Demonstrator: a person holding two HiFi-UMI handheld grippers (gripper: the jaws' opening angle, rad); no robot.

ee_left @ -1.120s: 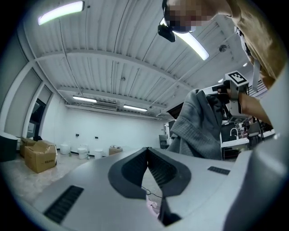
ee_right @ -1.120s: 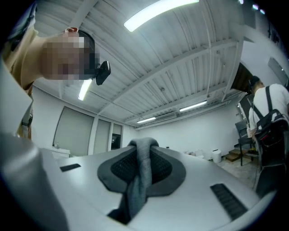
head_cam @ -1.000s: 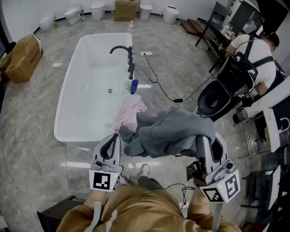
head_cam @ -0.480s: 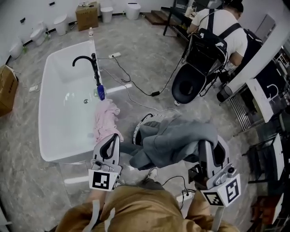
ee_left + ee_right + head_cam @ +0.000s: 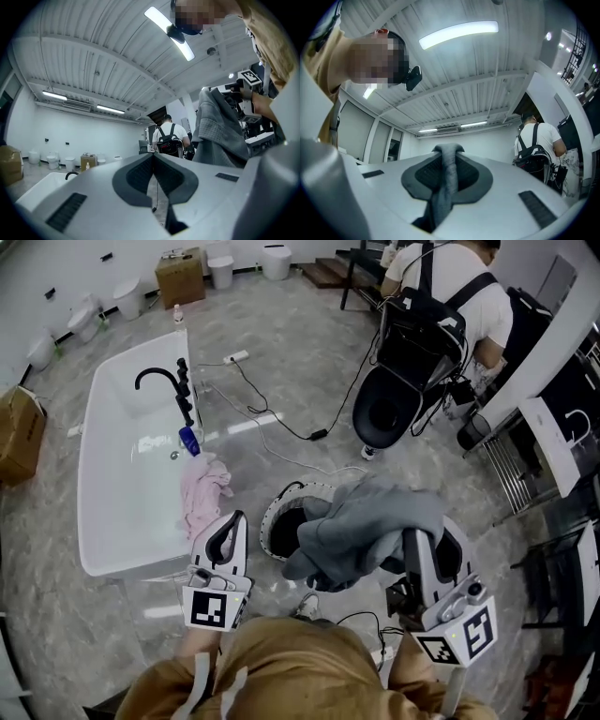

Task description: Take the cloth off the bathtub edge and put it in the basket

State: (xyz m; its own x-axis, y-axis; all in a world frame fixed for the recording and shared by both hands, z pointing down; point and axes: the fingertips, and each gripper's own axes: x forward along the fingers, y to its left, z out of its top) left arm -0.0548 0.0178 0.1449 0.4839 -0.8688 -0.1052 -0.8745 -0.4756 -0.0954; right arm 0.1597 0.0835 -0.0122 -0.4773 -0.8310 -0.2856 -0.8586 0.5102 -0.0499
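The right gripper pinches a thin fold of the grey cloth. The cloth hangs just left of it, over the basket. The left gripper is pressed together, with nothing in it. The cloth looks big (bigger than the basket's mouth, I think), so part may flop onto the floor. The thin fold could also slip out early. A pink cloth lies on the bathtub edge, past the left gripper. Nothing blocks the basket.

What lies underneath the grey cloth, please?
A round basket, its left rim and part of its dark inside showing; the grey cloth hides its right side.
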